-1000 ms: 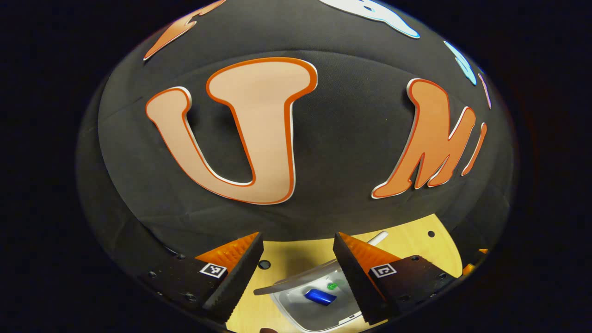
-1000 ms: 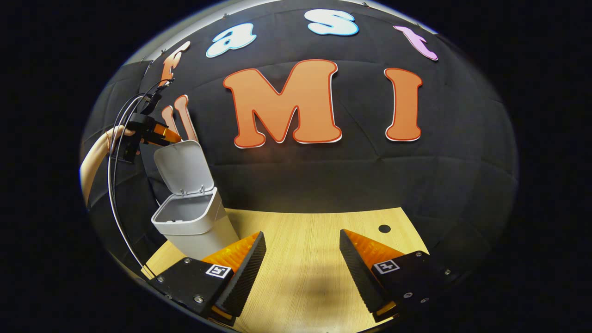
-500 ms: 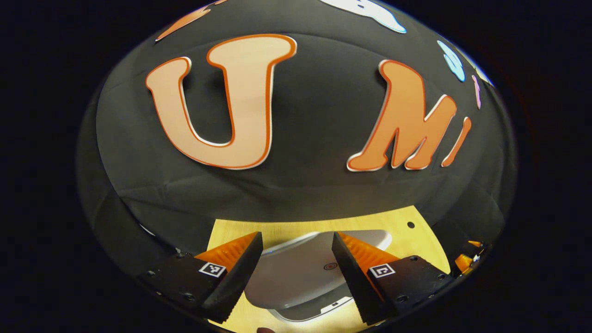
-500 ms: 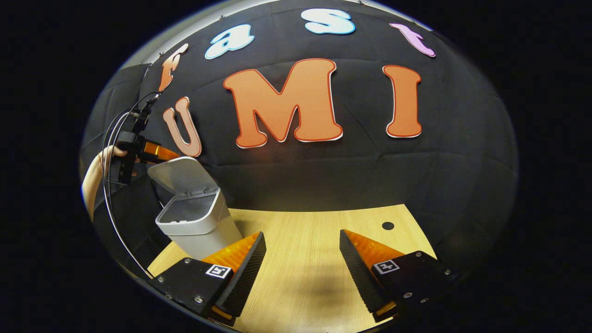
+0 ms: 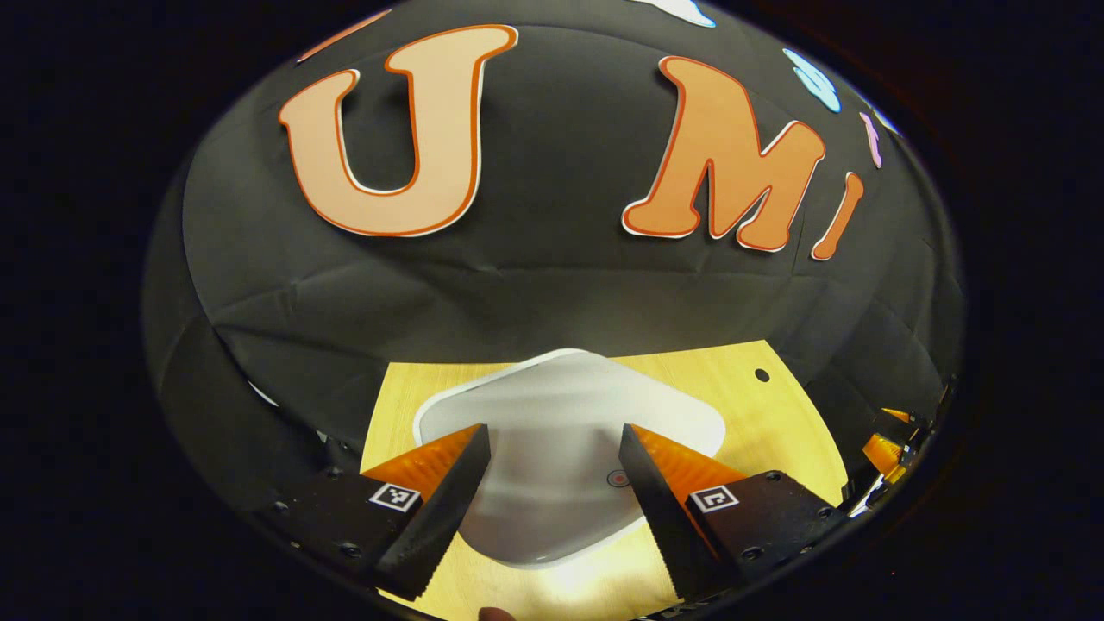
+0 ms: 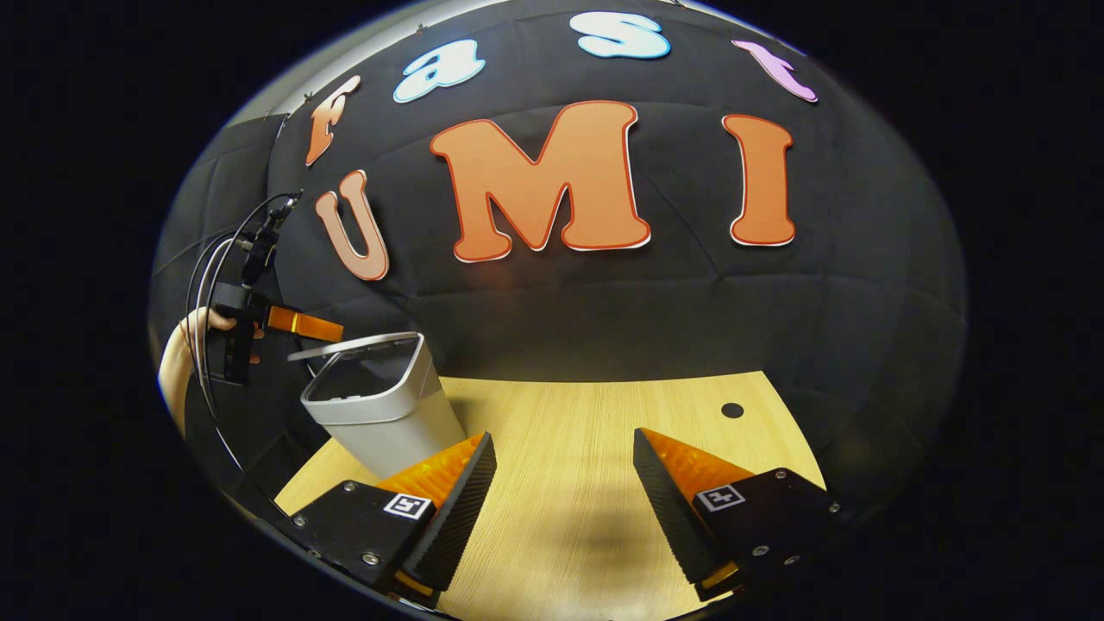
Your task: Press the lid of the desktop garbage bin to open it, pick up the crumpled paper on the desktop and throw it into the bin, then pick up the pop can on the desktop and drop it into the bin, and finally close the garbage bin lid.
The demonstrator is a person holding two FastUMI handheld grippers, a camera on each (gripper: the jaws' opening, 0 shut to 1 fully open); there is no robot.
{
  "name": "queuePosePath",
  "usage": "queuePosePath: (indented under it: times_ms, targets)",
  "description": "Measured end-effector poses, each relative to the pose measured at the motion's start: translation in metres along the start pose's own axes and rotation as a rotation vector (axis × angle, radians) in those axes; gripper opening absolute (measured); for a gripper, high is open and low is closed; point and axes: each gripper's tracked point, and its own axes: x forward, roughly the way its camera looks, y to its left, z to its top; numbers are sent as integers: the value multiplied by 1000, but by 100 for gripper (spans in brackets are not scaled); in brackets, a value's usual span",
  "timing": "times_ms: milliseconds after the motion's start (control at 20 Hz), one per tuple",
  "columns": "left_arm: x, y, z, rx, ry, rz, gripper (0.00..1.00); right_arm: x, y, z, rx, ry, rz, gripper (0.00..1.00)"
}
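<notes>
Left gripper [image 5: 552, 470] spread w/ nothing between, above pale grey plastic bin lid [image 5: 565, 414], nearly down; right gripper [image 6: 565, 479] spread over light wooden desktop [image 6: 595, 431].

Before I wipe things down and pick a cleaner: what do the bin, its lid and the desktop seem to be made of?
The bin looks like moulded plastic, light grey and matte, with rounded corners and no seams. Its lid seems the same plastic, smooth with a soft sheen where light catches its near edge. The desktop shows pale, straight wood grain and an even, low-gloss face, so likely laminate or veneer; solid wood cannot be ruled out.
</notes>
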Motion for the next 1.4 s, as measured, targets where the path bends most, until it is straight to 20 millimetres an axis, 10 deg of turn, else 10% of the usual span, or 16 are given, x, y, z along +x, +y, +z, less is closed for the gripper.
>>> queuePosePath:
  times_ms: [450,1400]
  targets:
    - [14,-6,-53,61,65,16,98,0,8,-6,-2,16,28,96]
    - [12,-1,-53,60,-69,53,99,2,13,-7,20,21,35,95]
